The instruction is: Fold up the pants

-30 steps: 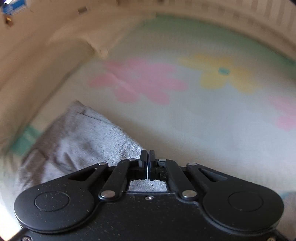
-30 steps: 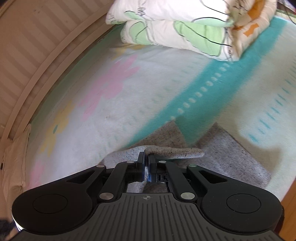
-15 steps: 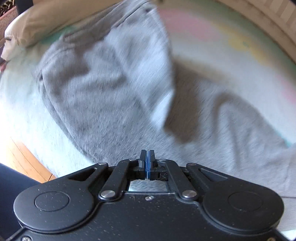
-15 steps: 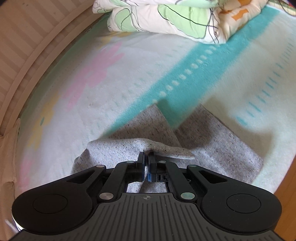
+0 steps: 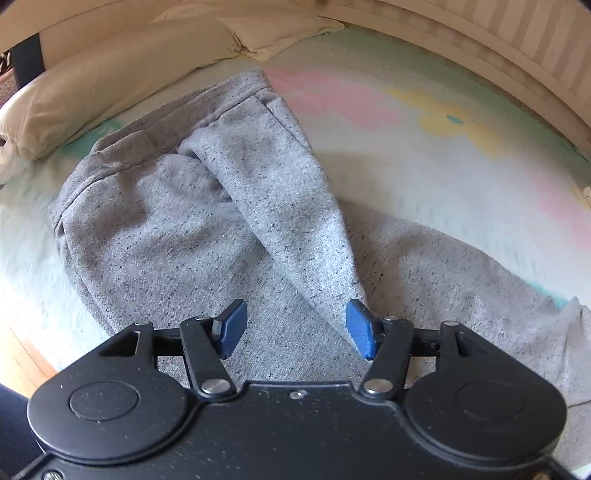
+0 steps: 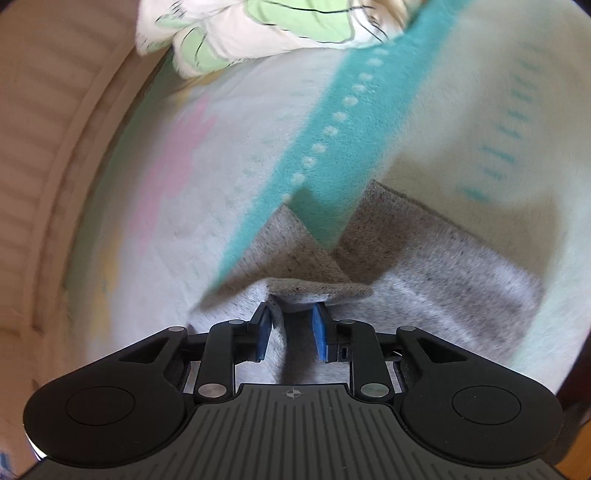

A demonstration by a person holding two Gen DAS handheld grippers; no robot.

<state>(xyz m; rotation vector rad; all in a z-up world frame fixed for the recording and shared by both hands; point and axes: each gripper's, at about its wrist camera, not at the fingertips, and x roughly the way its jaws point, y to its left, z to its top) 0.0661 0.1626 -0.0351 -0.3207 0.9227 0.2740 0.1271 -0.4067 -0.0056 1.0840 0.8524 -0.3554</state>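
Grey pants [image 5: 207, 229] lie spread on the bed [image 5: 424, 173], over a pastel blanket [image 5: 369, 110] with pink and yellow flowers

Left wrist view: waistband end of the pants sits toward the cream pillows [image 5: 110, 74] at top left; one side is folded over the rest as a long tapering flap whose tip ends at the right blue pad. left claw [image 5: 295, 326] jaws are opening, wide apart, pads pressing nothing, the flap tip just touching or beside the right pad, can't tell which. Fabric runs on to the right edge of the frame. Wood floor shows at lower left. Only this view gives the waistband, pillows and striped wall

Right wrist view: leg-hem end only. right claw [image 6: 290, 330] jaws are opening, a narrow gap between pads, with a hem edge of the pants [image 6: 443, 273] sitting over and between them, not squeezed. Two leg ends fan out beyond it, a wedge of blanket between them. Only this view shows the teal stripe [image 6: 343, 147] with white dots and the folded patterned quilt [image 6: 258, 29] at top. Edges are motion-blurred
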